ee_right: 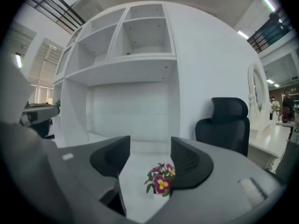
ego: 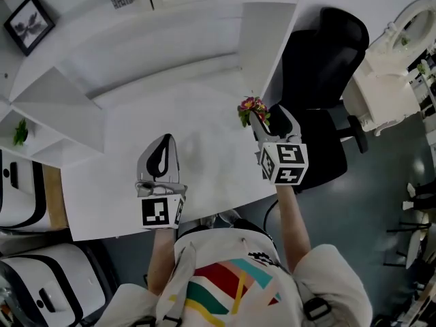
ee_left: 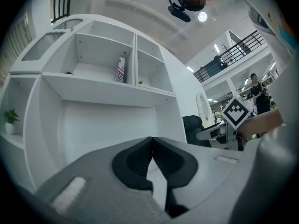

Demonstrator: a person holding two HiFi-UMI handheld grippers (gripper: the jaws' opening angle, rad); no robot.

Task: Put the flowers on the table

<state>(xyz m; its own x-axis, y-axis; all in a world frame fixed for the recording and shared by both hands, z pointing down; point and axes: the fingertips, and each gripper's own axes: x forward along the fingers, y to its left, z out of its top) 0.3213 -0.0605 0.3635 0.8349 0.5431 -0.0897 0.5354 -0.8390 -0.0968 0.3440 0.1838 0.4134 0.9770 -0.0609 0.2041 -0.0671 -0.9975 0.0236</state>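
Right gripper view — right gripper (ee_right: 149, 155), jaws spread, hangs above the flowers (ee_right: 161, 180), which seem to rest at the right edge of the table (ego: 116, 162) — set down, I judge; left gripper (ee_left: 151, 149) pressed together, empty.

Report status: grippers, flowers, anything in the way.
Left gripper shut, empty. Right gripper open, gripping nothing. Flowers standing on table by its edge, just past right gripper. Nothing in the way.

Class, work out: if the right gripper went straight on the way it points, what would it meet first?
Probably the flowers, low between the open jaws of the right gripper. Depth is unclear: it might pass over them to the shelf unit.
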